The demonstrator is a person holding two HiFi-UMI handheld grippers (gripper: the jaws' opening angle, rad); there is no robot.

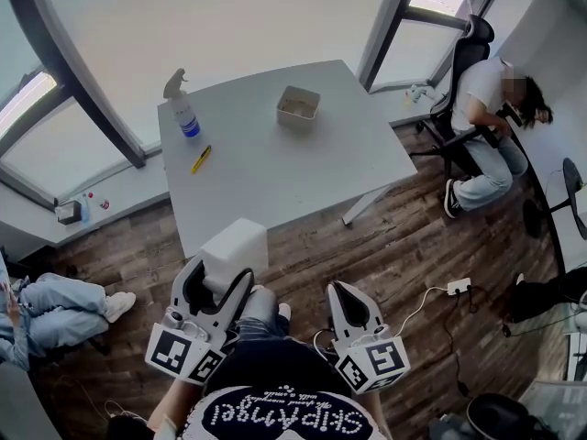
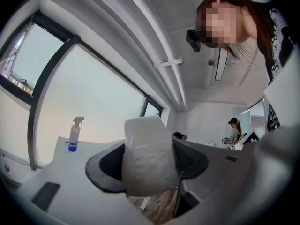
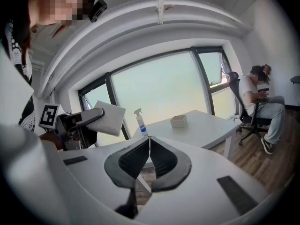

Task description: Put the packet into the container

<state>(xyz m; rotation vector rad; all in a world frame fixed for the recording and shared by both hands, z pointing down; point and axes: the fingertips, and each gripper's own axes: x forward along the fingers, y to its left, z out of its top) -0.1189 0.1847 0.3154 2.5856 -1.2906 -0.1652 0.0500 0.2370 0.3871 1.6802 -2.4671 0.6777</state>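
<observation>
A white packet [image 1: 234,252] is clamped in my left gripper [image 1: 218,287], short of the near edge of the grey table [image 1: 303,168]. The left gripper view shows the packet [image 2: 149,156] filling the space between the dark pads. In the right gripper view the same packet [image 3: 106,117] sticks up from the left gripper [image 3: 75,122]. My right gripper [image 1: 347,305] is held beside it over the floor, its jaws shut with nothing in them [image 3: 149,139]. The container [image 1: 298,106], a small square beige tub, stands at the far side of the table, also seen as a tub [image 3: 178,121].
A spray bottle [image 1: 182,109] and a yellow marker [image 1: 201,159] lie on the table's left part. A person sits in an office chair [image 1: 486,122] at the right. A power strip [image 1: 458,286] and cable lie on the wooden floor. Legs in jeans [image 1: 57,302] show at left.
</observation>
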